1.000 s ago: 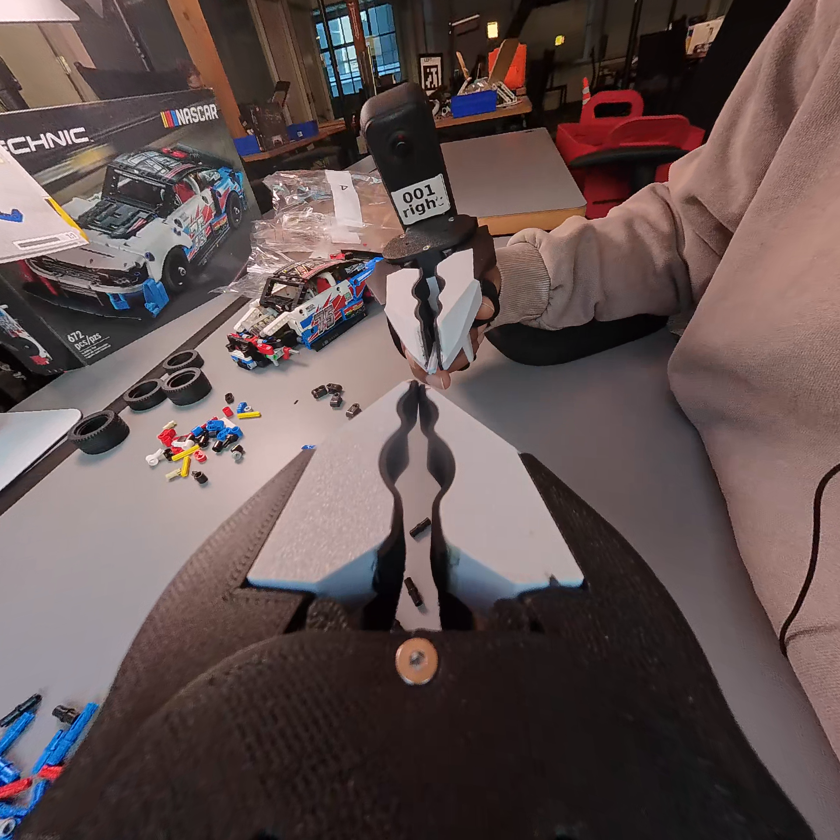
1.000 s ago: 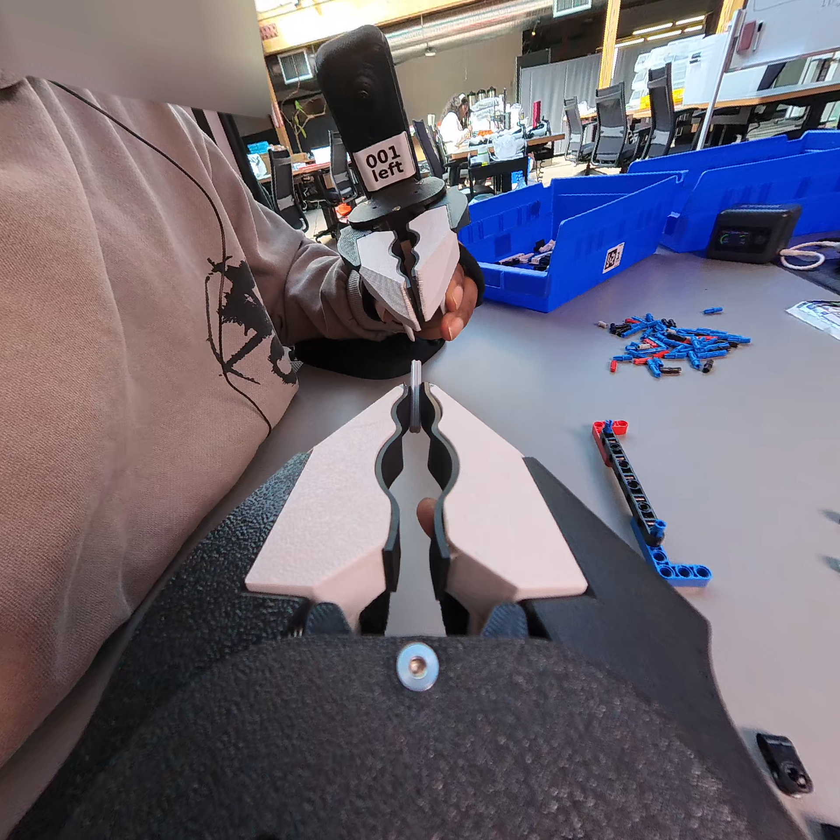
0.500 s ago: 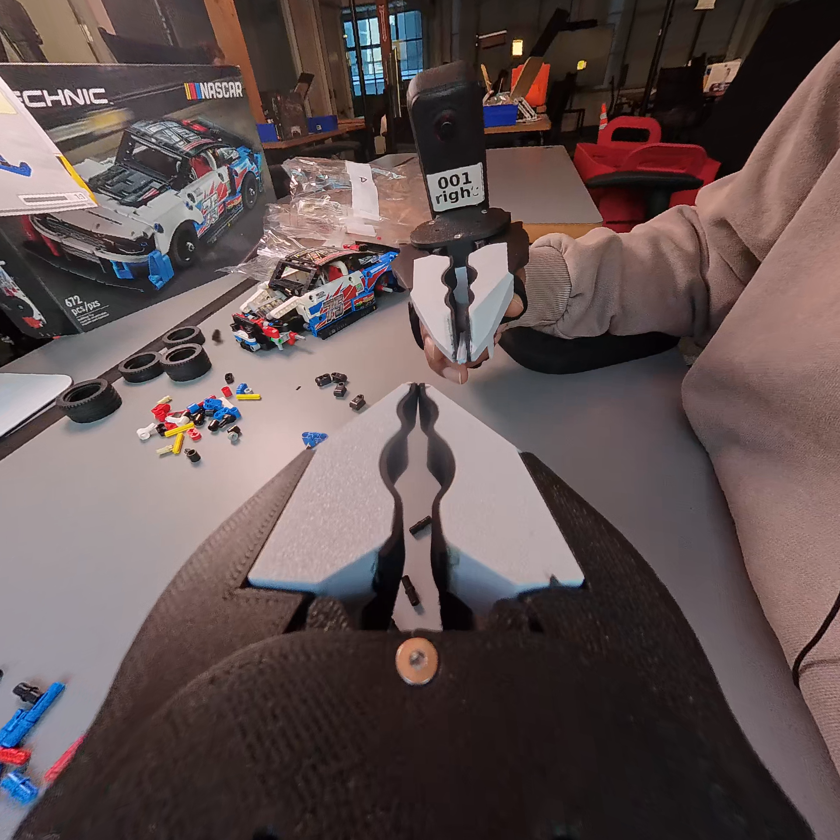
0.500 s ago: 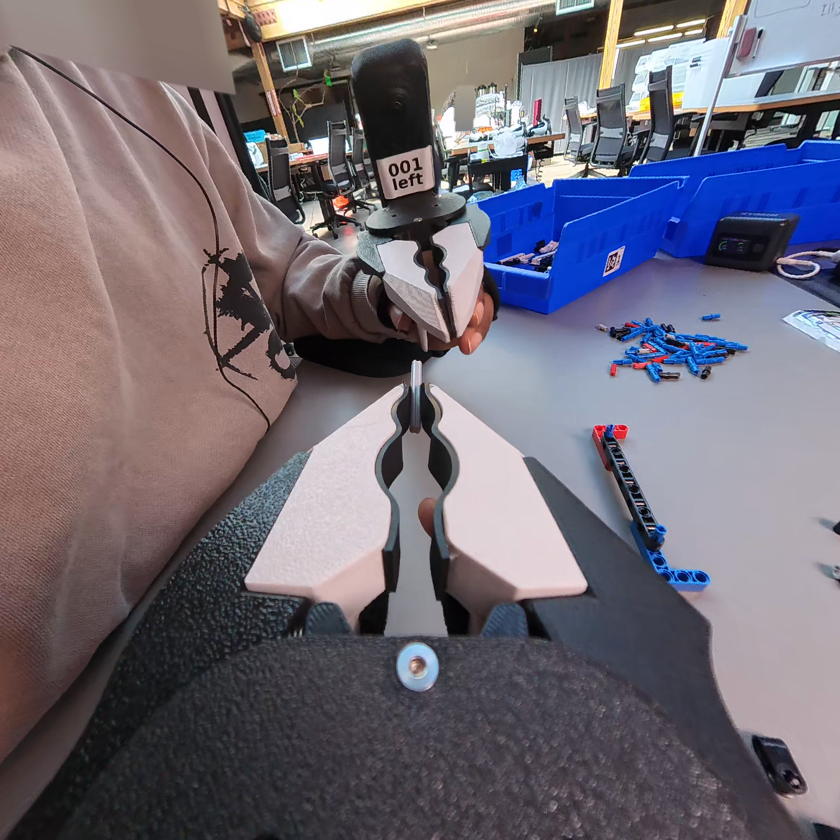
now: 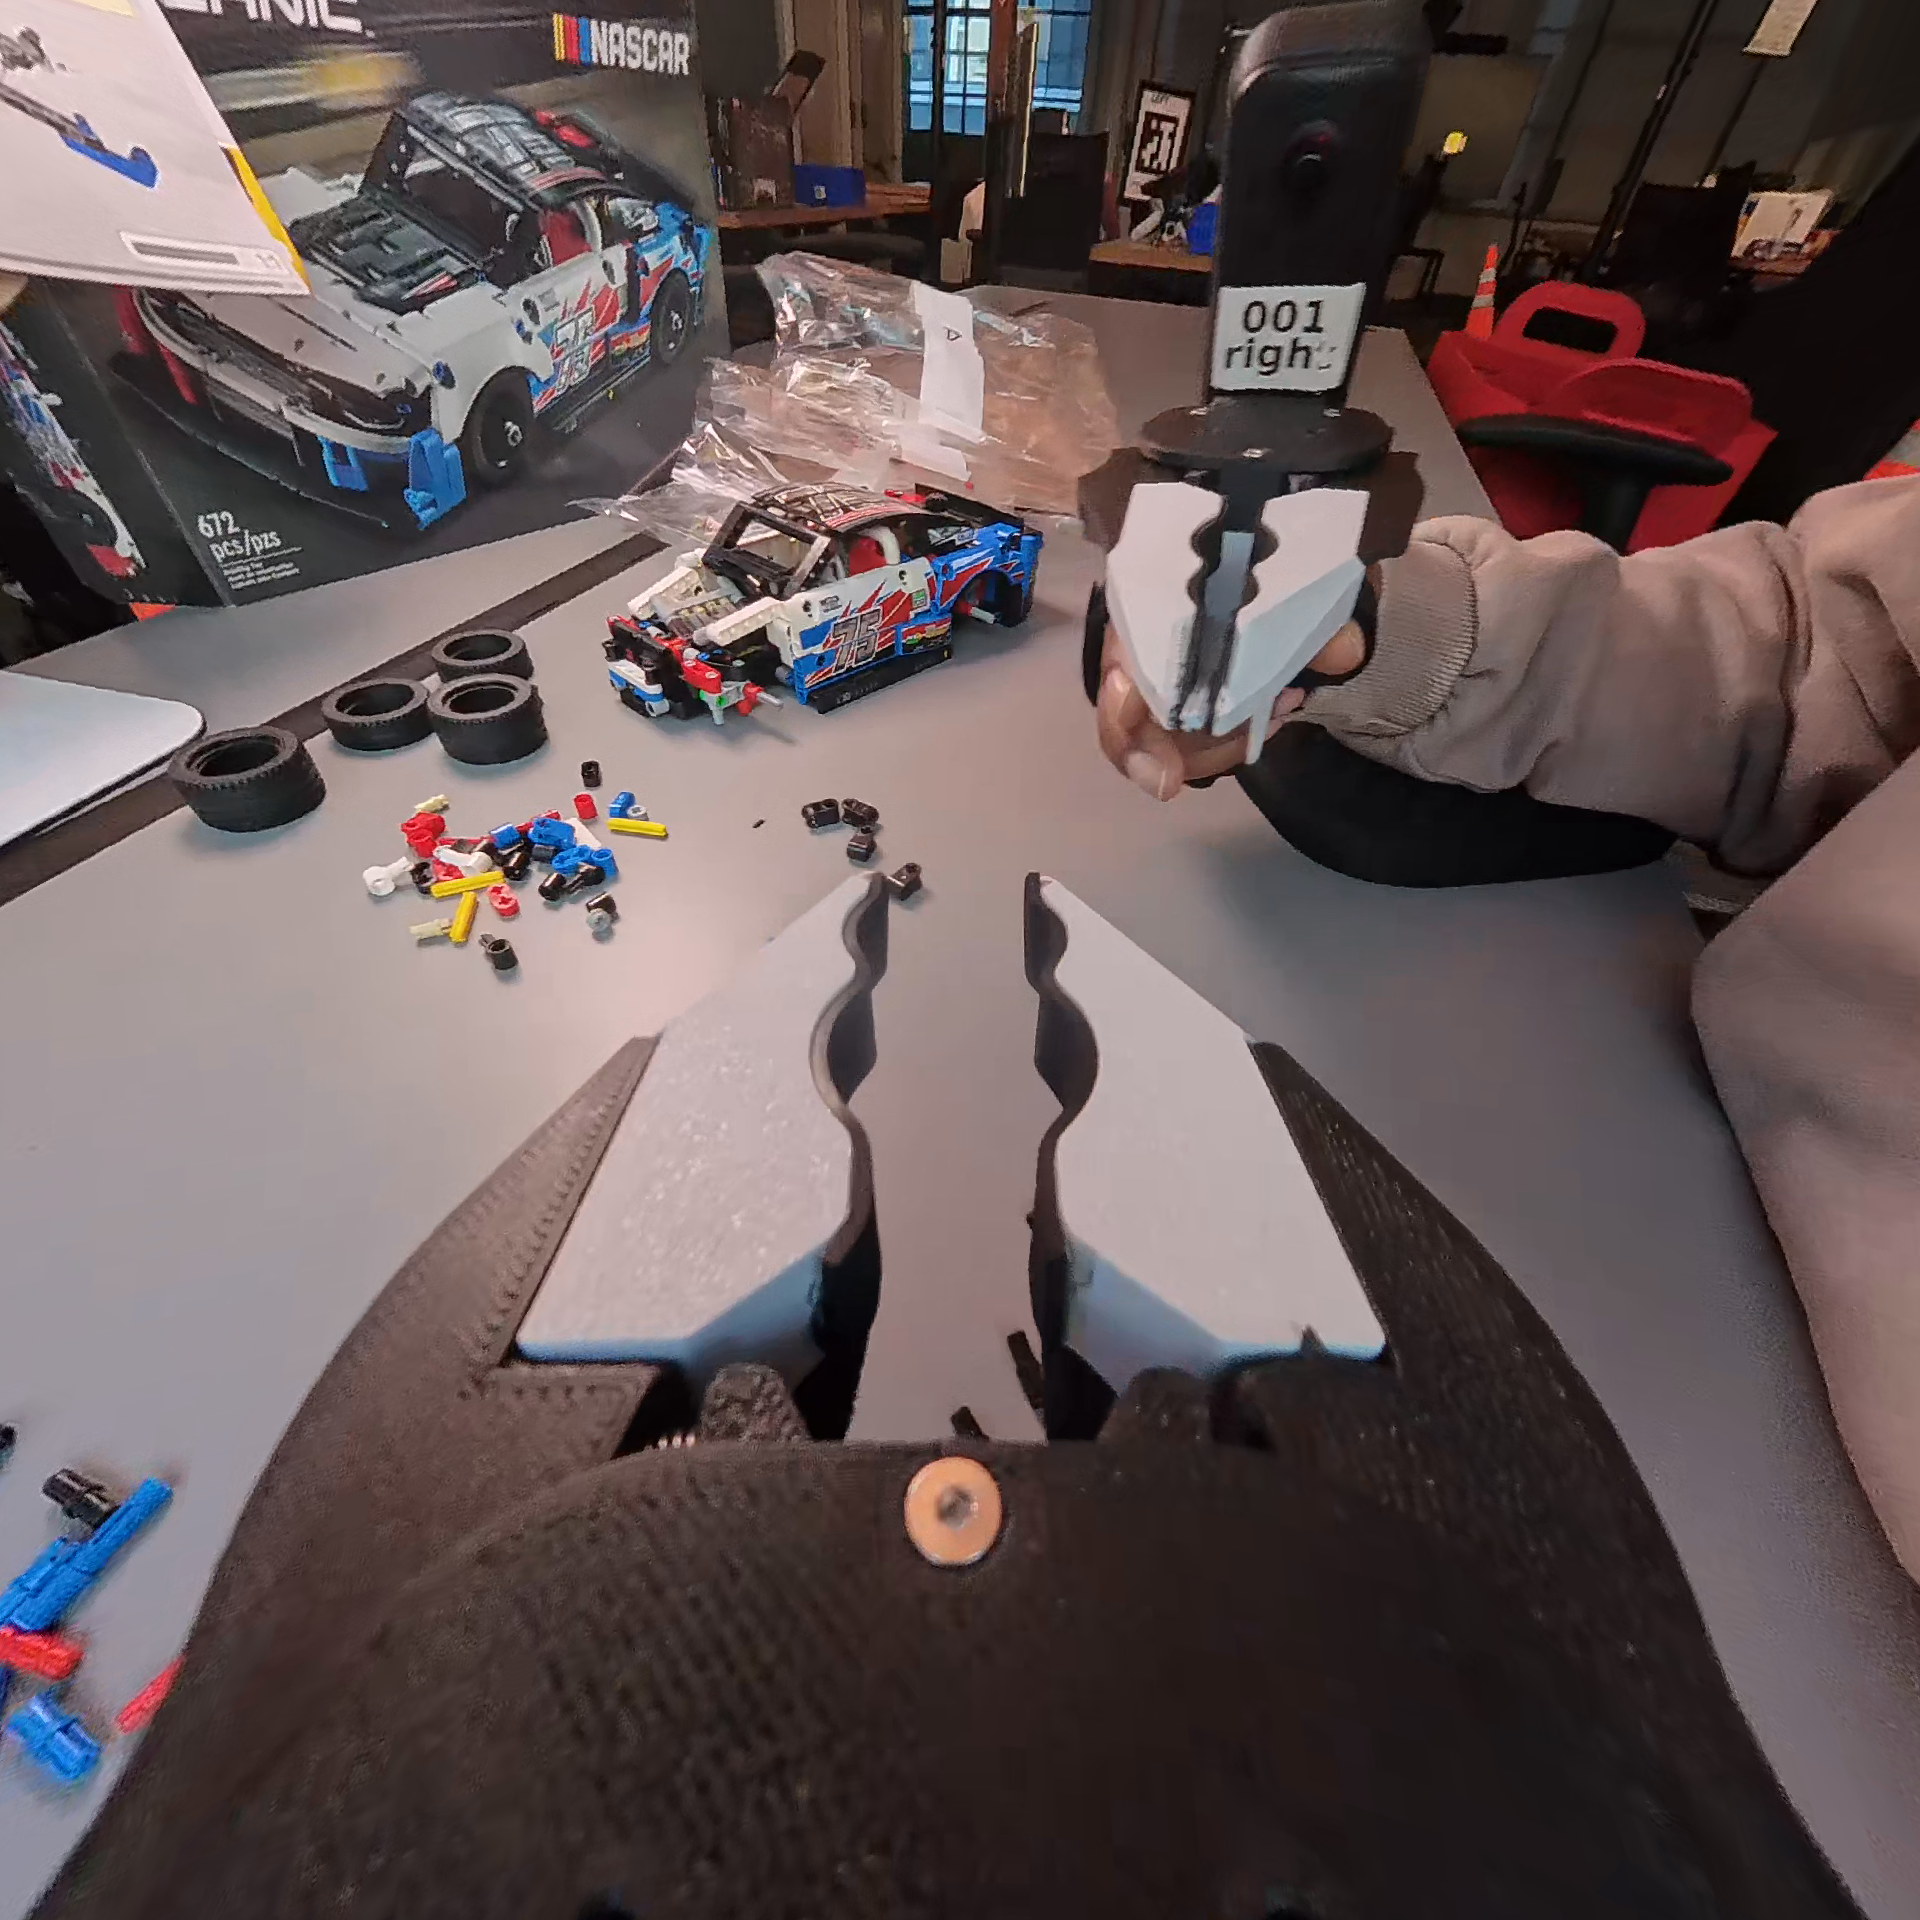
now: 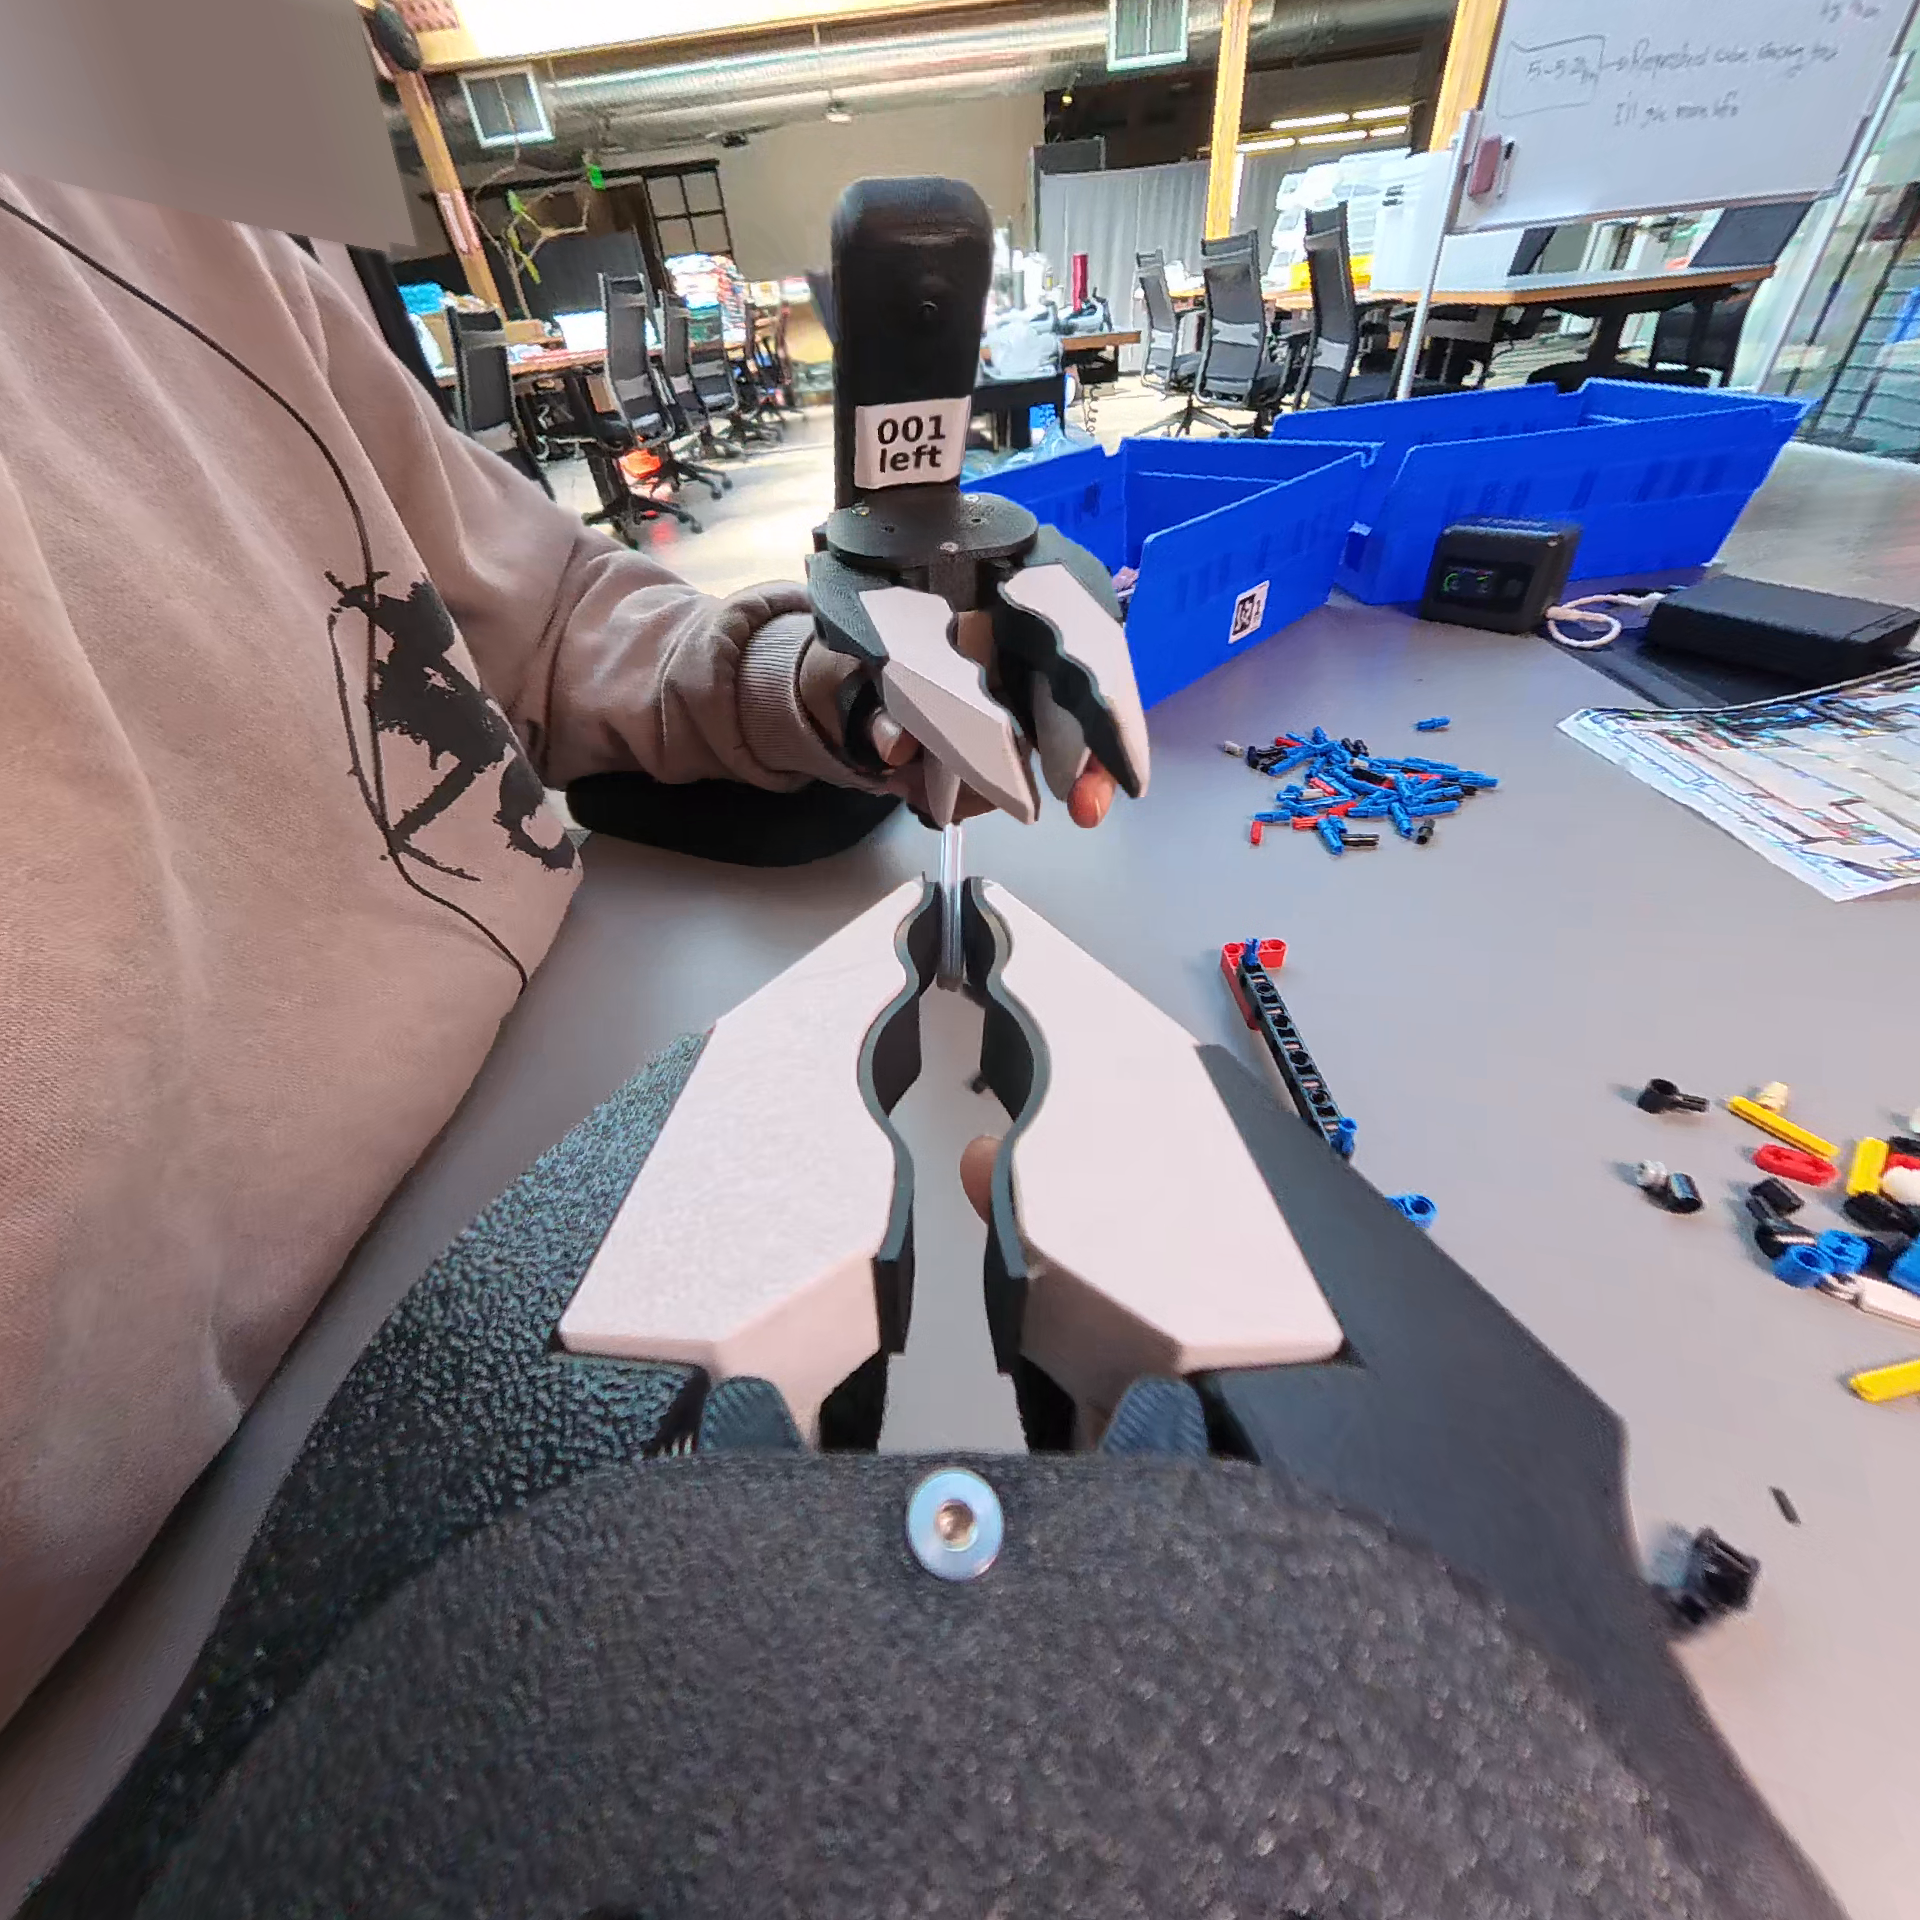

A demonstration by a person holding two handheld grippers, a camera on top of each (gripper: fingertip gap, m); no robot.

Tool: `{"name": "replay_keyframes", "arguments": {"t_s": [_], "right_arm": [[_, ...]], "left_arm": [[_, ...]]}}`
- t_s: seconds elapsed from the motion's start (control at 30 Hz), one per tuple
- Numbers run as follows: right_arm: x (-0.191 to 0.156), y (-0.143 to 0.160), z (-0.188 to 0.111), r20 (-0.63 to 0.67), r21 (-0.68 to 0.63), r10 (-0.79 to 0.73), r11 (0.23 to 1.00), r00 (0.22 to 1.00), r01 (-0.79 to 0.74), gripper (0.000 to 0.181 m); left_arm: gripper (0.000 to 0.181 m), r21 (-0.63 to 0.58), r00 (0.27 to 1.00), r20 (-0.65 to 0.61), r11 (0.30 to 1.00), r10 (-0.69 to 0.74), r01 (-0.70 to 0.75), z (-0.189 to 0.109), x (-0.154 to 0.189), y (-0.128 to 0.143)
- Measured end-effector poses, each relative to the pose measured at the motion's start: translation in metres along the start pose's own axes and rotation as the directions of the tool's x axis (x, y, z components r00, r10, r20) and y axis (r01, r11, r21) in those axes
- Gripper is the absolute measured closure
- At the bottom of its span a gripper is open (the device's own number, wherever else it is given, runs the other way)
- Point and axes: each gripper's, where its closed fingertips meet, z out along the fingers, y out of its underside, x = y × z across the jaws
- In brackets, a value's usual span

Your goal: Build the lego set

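Observation:
My right gripper (image 6: pixel 951 896) is shut on a thin light-grey axle (image 6: pixel 950 935) that sticks out past its tips. It also shows in the left wrist view (image 5: pixel 1210 717), raised above the table. My left gripper (image 5: pixel 958 885) is open and empty, low over the grey table (image 5: pixel 260 1091). In the right wrist view it (image 6: pixel 1075 798) hangs open just beyond the axle's far end. A partly built race car (image 5: pixel 831 603) stands farther back. Three loose tyres (image 5: pixel 457 707) and a pile of small coloured pieces (image 5: pixel 509 862) lie to the left.
The set's box (image 5: pixel 395 291), an instruction booklet (image 5: pixel 114 156) and clear bags (image 5: pixel 904 374) are at the back. A black beam with red and blue ends (image 6: pixel 1288 1049), a pile of blue pins (image 6: pixel 1361 790), blue bins (image 6: pixel 1247 551) and a printed sheet (image 6: pixel 1766 790) lie to the right. Spacing between my two grippers at the tips: around 7 cm. My right tips are roughly 25 cm from the partly built race car (image 5: pixel 831 603).
My left gripper has gone from shut to open. The right gripper stays shut on the grey axle and has shifted right and closer in the left wrist view.

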Motion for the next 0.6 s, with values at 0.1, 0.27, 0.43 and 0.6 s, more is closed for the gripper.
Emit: {"name": "replay_keyframes", "arguments": {"t_s": [0.1, 0.27, 0.43, 0.6], "right_arm": [[0.004, 0.002, -0.014, -0.069, -0.004, -0.001, 1.000, 0.998, 0.001, 0.179], [0.019, 0.006, -0.030, -0.188, -0.028, -0.015, 1.000, 0.982, 0.010, 0.179], [0.029, 0.008, -0.034, -0.233, -0.026, -0.005, 1.000, 0.972, -0.002, 0.179], [0.030, 0.012, -0.034, -0.237, -0.046, -0.013, 0.999, 0.971, 0.002, 0.179]], "left_arm": [[0.157, -0.039, 0.999, 0.020, 0.999, -0.036, 0.037, 0.016, -0.023, -0.003], [0.156, -0.133, 0.998, 0.040, 0.990, -0.045, 0.050, 0.073, -0.072, -0.018], [0.151, -0.328, 0.996, 0.089, 0.943, -0.026, 0.054, 0.161, -0.138, -0.008], [0.150, -0.557, 0.994, 0.113, 0.827, -0.012, 0.073, 0.237, -0.189, 0.025]]}}
